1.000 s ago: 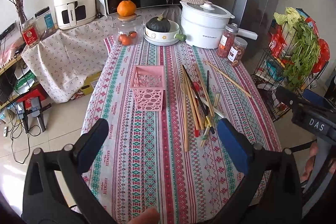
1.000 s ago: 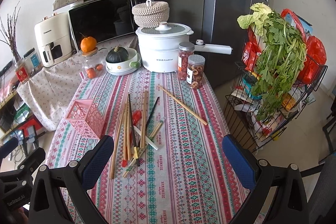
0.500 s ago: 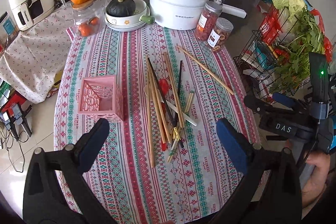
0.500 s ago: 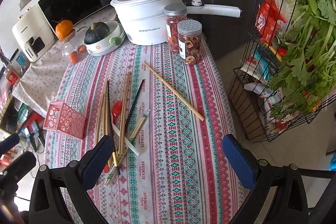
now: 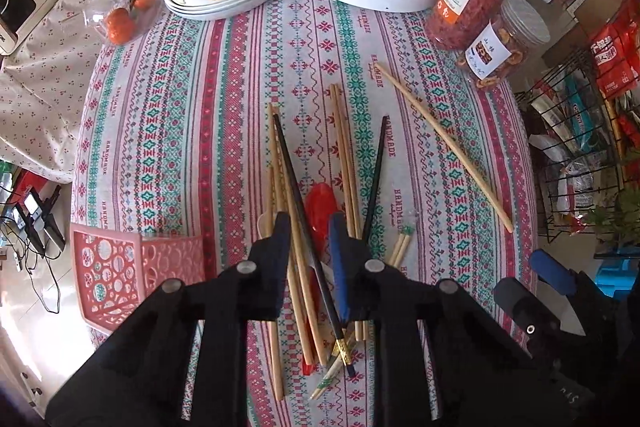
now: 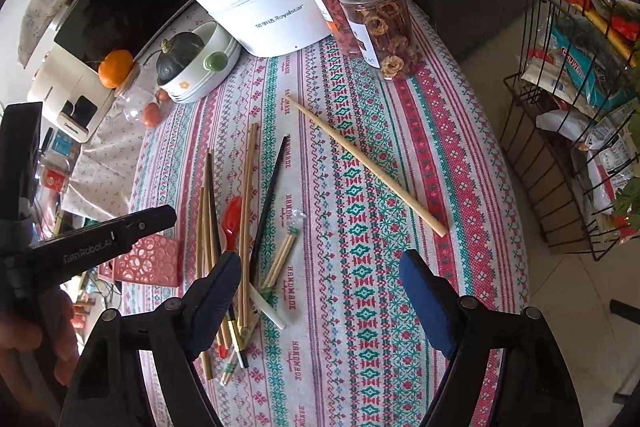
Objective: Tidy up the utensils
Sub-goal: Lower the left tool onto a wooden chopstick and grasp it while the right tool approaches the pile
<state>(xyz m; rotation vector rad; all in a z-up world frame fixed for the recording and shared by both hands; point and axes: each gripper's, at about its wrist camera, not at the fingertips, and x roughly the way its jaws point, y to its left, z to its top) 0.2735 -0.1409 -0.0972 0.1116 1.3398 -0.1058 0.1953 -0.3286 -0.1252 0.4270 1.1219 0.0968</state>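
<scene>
A table (image 5: pixel 224 115) in striped patterned cloth; left tongs (image 5: pixel 308 243) closing around a black chopstick (image 5: pixel 304 223) beside the pink lattice basket (image 5: pixel 120 275), risking grabbing neighbouring bamboo sticks; right tongs (image 6: pixel 320 291) spread, narrowing, empty.

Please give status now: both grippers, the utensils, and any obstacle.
Left gripper closing over the chopstick pile, nothing gripped yet. Right gripper closing, empty. Pink basket holds no utensils. No obstacle.
</scene>
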